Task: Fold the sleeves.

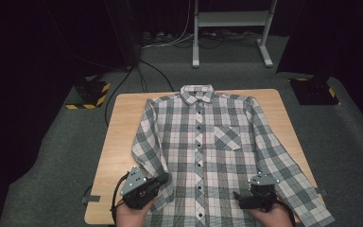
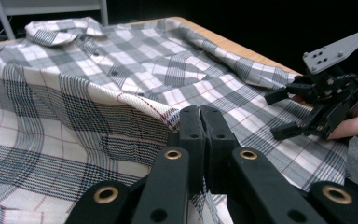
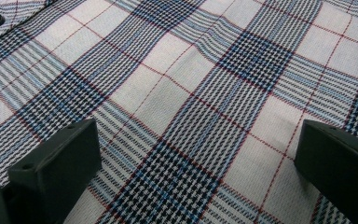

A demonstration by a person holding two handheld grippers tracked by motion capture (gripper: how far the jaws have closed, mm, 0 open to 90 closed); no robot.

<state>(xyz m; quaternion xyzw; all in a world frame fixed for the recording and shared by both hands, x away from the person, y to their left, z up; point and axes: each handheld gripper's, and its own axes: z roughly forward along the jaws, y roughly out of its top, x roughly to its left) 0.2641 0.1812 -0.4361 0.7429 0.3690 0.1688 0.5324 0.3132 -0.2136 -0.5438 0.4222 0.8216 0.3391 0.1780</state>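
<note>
A plaid shirt (image 1: 208, 151) lay face up and buttoned on the wooden bench (image 1: 123, 123), collar toward the far edge and hem hanging over the near edge, its sleeves running down along both sides. The step in hand looked like the first fold of the shirt.

The left gripper (image 2: 200, 123) sat near the bench's near-left corner with its jaws together, clamped on a pinch of the shirt's side edge; the cloth rose in a small ridge from the bench up to the jaws. From above, that same left gripper (image 1: 163, 178) lay at the shirt's left side just below the sleeve.

The right gripper (image 1: 238, 197) hovered over the lower right part of the shirt near the near edge, jaws apart, with only flat plaid between them and nothing pinched. In the left gripper view it showed at the right, open above the cloth.

As a judgement, the next move called for the right gripper to come down and close on the fabric so both sides were held. Otherwise the shirt would likely drag and wrinkle across the bench.
</note>
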